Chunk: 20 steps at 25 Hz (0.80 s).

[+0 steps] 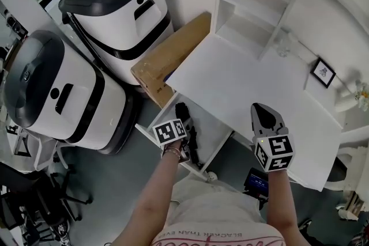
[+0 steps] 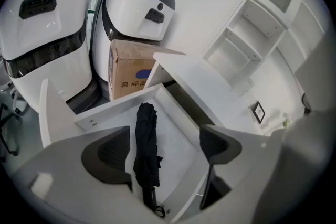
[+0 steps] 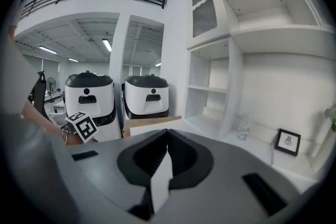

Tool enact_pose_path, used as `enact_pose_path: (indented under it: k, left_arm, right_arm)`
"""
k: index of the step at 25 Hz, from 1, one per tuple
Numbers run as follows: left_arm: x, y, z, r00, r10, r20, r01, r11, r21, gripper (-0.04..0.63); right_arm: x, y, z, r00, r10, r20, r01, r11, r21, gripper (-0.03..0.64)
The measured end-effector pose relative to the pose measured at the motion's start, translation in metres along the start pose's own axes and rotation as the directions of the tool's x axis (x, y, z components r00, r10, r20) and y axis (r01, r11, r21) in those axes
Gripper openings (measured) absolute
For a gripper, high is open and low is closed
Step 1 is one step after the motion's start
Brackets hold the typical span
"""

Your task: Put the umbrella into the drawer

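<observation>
A folded black umbrella (image 2: 146,152) lies lengthwise inside the open white drawer (image 2: 110,111) under the desk; in the head view the umbrella (image 1: 185,129) shows dark in the drawer (image 1: 216,124). My left gripper (image 2: 165,157) hovers above it, open, its two pads apart on either side of the umbrella and not touching it. In the head view the left gripper (image 1: 173,134) sits over the drawer's near end. My right gripper (image 1: 266,121) is held above the desktop's front edge, shut with nothing between its jaws (image 3: 167,157).
The white desk (image 1: 253,89) carries a shelf unit (image 1: 253,3) and a small framed picture (image 1: 323,72). A cardboard box (image 1: 170,57) leans beside the desk. Two large white and black machines (image 1: 121,8) stand to the left. A chair base (image 1: 40,204) is at lower left.
</observation>
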<state>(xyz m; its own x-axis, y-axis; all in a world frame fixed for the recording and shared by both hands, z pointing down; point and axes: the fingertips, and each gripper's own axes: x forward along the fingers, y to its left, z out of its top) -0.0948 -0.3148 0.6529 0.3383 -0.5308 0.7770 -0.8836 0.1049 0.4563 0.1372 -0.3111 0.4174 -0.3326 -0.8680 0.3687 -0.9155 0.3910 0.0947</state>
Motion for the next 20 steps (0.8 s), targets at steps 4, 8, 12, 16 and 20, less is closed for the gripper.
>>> enact_pose_path:
  k: [4,8,12,16,20]
  left_arm:
    - [-0.018,-0.008,0.015,0.998,-0.014,0.060,0.012,0.999,0.042,0.397]
    - [-0.038,-0.021,0.034,0.989,-0.009,0.147,-0.014,0.988,0.156,0.290]
    - [-0.058,-0.036,0.050,0.973,-0.015,0.229,-0.045,0.966,0.253,0.213]
    - [-0.079,-0.046,0.067,0.947,-0.025,0.319,-0.074,0.953,0.294,0.145]
    - [-0.102,-0.055,0.081,0.913,-0.032,0.407,-0.115,0.937,0.330,0.069]
  right_arm:
    - [-0.005,0.002,0.010,1.000,-0.002,0.031,0.001,1.000,0.018,0.009]
    - [-0.009,0.005,0.019,0.998,0.005,0.059,-0.007,1.000,0.028,0.009]
    - [-0.014,0.007,0.029,0.996,0.012,0.085,-0.014,1.000,0.020,0.009]
    - [-0.020,0.009,0.035,0.994,0.017,0.108,-0.018,1.000,0.012,0.008]
    - [-0.027,0.011,0.041,0.991,0.020,0.129,-0.020,1.000,0.002,0.008]
